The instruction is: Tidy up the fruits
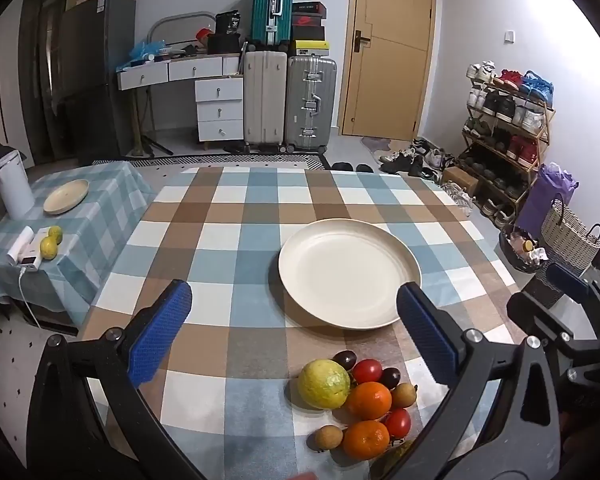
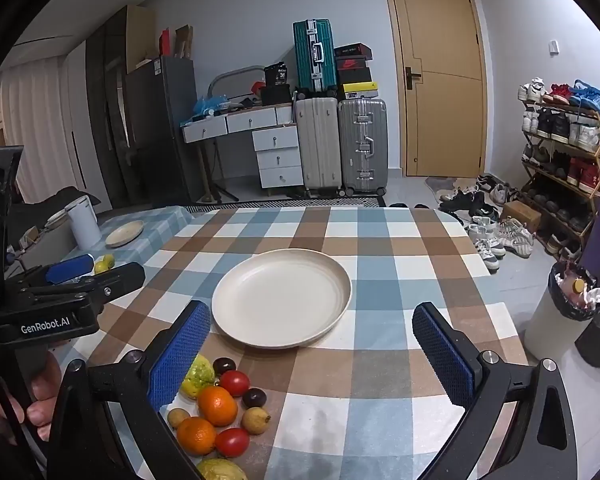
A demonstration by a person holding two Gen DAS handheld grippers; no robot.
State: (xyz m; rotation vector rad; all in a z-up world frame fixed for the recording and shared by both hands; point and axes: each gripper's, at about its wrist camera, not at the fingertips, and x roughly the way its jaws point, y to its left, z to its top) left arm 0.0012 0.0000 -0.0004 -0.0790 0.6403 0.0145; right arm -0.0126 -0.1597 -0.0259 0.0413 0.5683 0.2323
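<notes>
Left wrist view: our left gripper [image 1: 294,330] spread wide, nothing held. Fruit pile [image 1: 360,404] lies near edge, just below and right of centre between fingers; guava [image 1: 324,384] nearest, roundish, no clear long axis. Cream plate [image 1: 350,274] beyond pile, empty.

Right wrist view: our right gripper [image 2: 310,354] spread wide, nothing held. Pile [image 2: 220,408] sits near-left, beside left finger. Plate [image 2: 282,300] ahead, empty. We judge left gripper better lined up.
</notes>
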